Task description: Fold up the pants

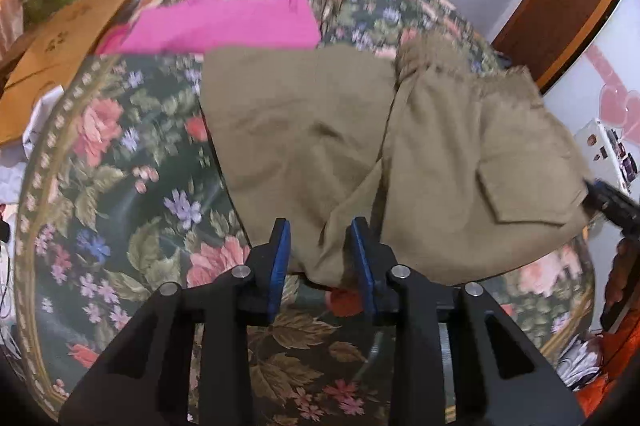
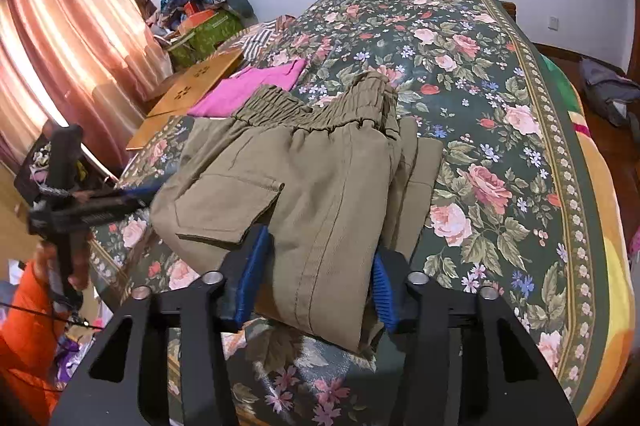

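Observation:
Khaki pants (image 1: 312, 130) with an elastic waistband lie folded on a floral bedspread (image 1: 120, 186). In the left wrist view my left gripper (image 1: 321, 250) has its blue pads on either side of the near edge of the pants, and bunched fabric fills the gap. My right gripper (image 1: 600, 194) meets the pocket side at the far right. In the right wrist view the pants (image 2: 320, 178) run away from me, waistband at the far end. My right gripper (image 2: 318, 274) is shut on the thick near fold. The left gripper (image 2: 136, 193) touches the pants' left edge.
A pink garment (image 2: 248, 86) lies on the bedspread (image 2: 500, 106) beyond the pants. A wooden board (image 2: 192, 82) and a pile of bags (image 2: 200, 14) sit at the left edge, by the curtain (image 2: 60, 26). An orange sleeve (image 2: 24, 338) shows at lower left.

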The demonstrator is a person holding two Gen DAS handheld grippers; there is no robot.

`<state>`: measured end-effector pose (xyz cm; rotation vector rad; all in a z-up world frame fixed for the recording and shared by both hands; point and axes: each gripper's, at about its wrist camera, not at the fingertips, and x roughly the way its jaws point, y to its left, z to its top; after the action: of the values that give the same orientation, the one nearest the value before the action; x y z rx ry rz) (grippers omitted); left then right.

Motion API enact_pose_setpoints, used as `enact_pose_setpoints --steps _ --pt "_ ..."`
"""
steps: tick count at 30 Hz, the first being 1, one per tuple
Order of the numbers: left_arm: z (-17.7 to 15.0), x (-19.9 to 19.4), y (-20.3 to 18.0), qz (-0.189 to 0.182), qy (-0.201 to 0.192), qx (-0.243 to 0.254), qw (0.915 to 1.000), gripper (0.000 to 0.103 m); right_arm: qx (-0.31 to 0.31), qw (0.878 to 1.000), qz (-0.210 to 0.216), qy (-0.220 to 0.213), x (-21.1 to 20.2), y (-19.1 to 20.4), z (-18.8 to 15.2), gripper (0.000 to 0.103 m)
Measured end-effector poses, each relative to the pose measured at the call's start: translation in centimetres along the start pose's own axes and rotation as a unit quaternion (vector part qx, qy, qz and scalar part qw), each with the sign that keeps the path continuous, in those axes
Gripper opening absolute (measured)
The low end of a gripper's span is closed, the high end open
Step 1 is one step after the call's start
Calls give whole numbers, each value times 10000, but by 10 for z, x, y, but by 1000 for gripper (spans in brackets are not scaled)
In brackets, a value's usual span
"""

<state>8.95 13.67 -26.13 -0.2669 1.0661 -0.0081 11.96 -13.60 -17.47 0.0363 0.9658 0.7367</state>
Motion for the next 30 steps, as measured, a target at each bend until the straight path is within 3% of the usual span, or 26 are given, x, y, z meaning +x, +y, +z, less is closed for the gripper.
enact_pose_setpoints --steps 4,10,17,25,26,28,29,30 --pt "-8 6 -2 138 19 149 9998 21 -78 9999 -64 -32 0 3 -1 23" --pt "-17 11 -6 468 0 436 9980 22 -381 9990 -228 0 0 7 -2 15" --pt "-19 14 2 620 -22 347 9975 23 -509 9982 -317 89 1 5 -6 13" --pt "-23 11 9 764 -22 310 9966 32 -406 9983 -410 47 -3 2 -11 13" --pt "-23 10 11 783 -24 278 9965 31 -401 9983 -419 50 -4 2 -11 13" --pt "-25 10 19 1263 99 226 9917 23 -405 9982 -432 57 -5 2 -11 13" --pt "-26 10 27 1304 192 110 9912 22 -379 9983 -432 76 -5 2 -10 13" --pt "-26 5 39 988 227 -181 9947 22 -308 9987 -395 99 -6 0 -9 13"
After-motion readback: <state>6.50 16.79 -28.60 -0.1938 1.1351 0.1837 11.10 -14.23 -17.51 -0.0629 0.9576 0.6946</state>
